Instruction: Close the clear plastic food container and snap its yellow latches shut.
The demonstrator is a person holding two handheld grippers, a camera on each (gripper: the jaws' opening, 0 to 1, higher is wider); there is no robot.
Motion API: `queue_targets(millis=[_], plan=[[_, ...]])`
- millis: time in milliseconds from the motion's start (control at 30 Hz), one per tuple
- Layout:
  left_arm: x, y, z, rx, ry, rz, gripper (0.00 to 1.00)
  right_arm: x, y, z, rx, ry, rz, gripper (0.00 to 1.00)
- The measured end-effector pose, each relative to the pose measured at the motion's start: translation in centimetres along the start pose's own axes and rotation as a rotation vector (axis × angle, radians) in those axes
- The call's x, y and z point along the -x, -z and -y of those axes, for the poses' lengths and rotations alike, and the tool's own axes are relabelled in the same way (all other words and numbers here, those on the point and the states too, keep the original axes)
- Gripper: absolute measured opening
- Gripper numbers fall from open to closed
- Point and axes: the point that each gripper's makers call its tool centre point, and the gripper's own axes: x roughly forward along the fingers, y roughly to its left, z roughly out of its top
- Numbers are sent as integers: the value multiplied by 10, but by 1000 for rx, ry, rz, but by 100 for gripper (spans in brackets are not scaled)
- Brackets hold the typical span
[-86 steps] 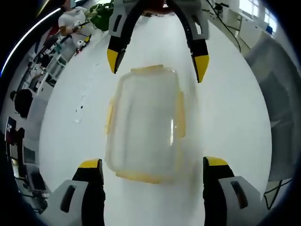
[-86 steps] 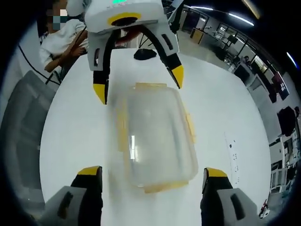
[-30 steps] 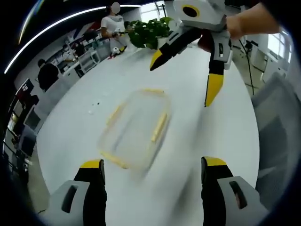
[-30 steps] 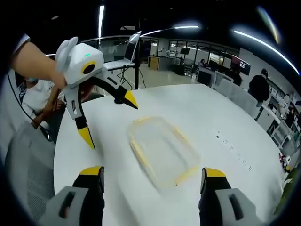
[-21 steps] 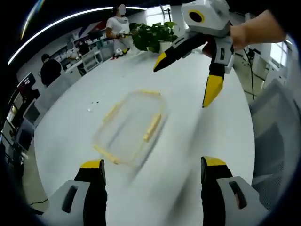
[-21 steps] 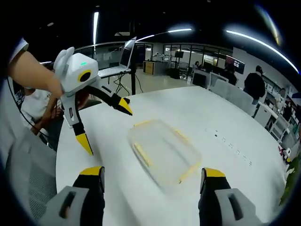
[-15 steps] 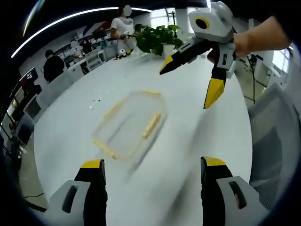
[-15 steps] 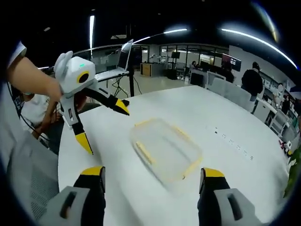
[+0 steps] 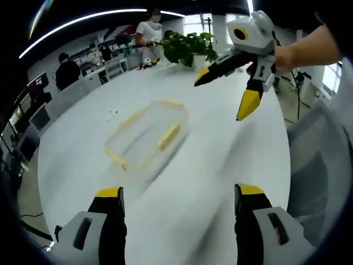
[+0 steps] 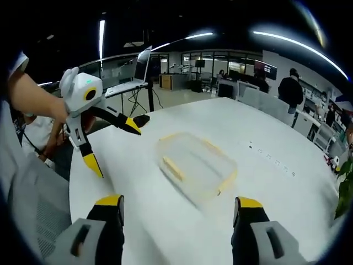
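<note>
Container [image 9: 146,134] lies flat on the table [image 9: 220,160], lid seemingly seated; left gripper [image 9: 174,193] and right gripper [image 10: 174,204] both hover wide open, empty; press each yellow latch [image 9: 168,136] squarely.

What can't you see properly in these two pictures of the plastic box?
- Whether the yellow latches on the clear container are snapped: blurred in the left gripper view, and too small and soft on the container in the right gripper view.
- The small dark specks on the white table: too small to name.
- The dark object behind the left gripper: partly hidden by its jaw.
</note>
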Motion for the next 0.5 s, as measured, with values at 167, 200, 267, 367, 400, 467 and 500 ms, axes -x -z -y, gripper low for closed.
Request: queue_targets(millis=[167,200,267,367,400,467,500], plan=[[4,6,1,20,-14,10,79,4,5,-3,-2,7,5,80],[5,6,1,24,-18,14,78,5,5,-4,-1,8,5,80],[7,8,1,30,-26,11,76,7,6,-5,-10,8,10,80],[11,8,3,41,-33,29,76,8,12,-7,-10,11,-4,79],[12,9,4,43,-35,31,77,8,13,-8,-5,10,-5,79],[14,11,5,46,-38,31,77,9,13,-10,-6,11,-5,79],[15,13,7,51,-37,33,77,9,13,-11,-12,9,1,79]])
